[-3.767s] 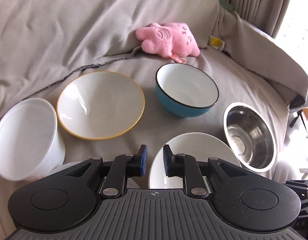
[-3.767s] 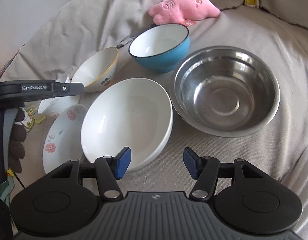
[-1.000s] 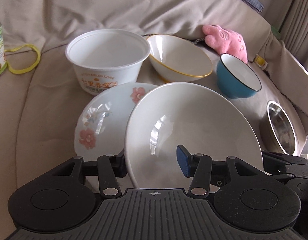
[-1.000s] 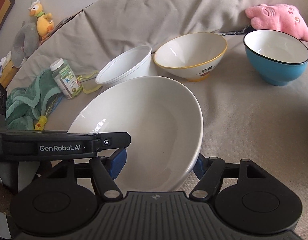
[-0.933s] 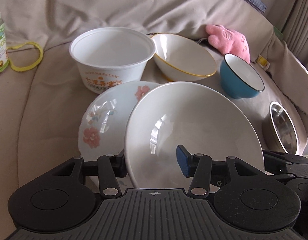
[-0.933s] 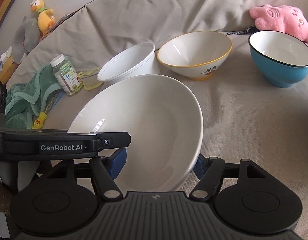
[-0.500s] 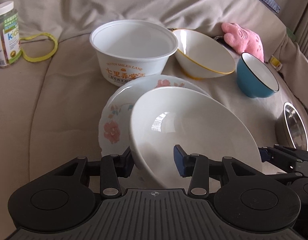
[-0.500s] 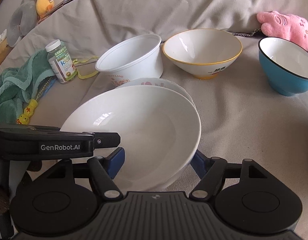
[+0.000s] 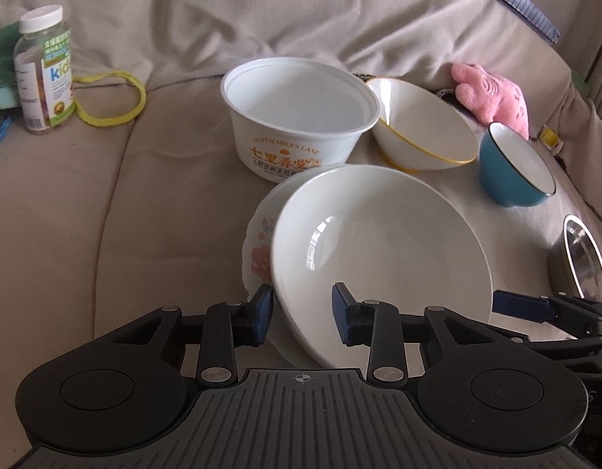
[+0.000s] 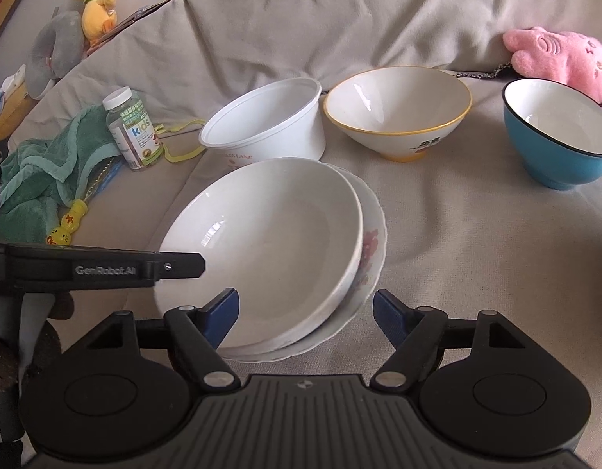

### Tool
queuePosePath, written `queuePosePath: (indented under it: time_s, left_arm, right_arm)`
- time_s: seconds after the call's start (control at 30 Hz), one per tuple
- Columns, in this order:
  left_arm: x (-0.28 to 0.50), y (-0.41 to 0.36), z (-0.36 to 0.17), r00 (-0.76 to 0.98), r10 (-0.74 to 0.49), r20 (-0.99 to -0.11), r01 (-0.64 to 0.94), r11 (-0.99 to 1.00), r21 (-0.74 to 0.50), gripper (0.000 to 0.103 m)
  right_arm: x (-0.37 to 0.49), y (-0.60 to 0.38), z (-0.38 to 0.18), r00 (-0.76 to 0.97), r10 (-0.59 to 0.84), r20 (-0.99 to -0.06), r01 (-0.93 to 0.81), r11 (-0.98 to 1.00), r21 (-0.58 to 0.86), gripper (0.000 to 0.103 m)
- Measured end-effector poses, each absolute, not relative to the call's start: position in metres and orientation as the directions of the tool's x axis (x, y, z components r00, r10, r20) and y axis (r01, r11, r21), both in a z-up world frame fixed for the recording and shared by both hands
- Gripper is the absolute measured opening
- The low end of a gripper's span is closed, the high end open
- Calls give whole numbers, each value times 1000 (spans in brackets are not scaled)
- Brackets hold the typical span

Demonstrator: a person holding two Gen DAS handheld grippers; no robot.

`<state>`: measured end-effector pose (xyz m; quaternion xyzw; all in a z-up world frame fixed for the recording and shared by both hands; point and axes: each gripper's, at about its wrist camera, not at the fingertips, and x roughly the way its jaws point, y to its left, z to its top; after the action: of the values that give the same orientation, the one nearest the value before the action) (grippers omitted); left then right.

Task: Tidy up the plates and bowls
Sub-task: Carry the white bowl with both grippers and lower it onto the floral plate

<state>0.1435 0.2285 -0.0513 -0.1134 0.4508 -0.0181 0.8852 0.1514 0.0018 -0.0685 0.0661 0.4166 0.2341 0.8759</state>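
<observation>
A plain white deep plate [image 9: 379, 250] lies slightly tilted on a floral plate [image 9: 258, 250] on the beige couch cover. My left gripper [image 9: 301, 310] straddles the white plate's near rim. Its jaws are closing, and the right pad [image 9: 342, 312] still hovers over the plate's inside. My right gripper [image 10: 306, 312] has the near edge of the white plate [image 10: 269, 234] and the floral plate [image 10: 373, 242] between its jaws. These jaws are opening, and the right pad [image 10: 390, 312] stands apart from the plates.
Behind the plates stand a white plastic tub [image 9: 301, 117], a yellow-rimmed bowl [image 9: 418, 129] and a blue bowl [image 9: 515, 172]. A steel bowl [image 9: 582, 254] sits at the right edge. A pink plush [image 9: 492, 93], a vitamin bottle [image 9: 45, 70] and a green cloth [image 10: 47, 179] lie around.
The white plate has tipped down from a steep tilt onto the floral plate. The left jaws have narrowed around its rim and the right jaws have spread away from it.
</observation>
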Motion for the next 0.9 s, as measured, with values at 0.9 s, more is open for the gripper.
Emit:
queuePosePath:
  time_s: [0.9]
  left_arm:
    - [175, 249, -75, 561, -167, -810, -191, 927, -324, 52]
  right_arm:
    - [196, -3, -107, 397, 637, -661, -260, 769, 584, 82]
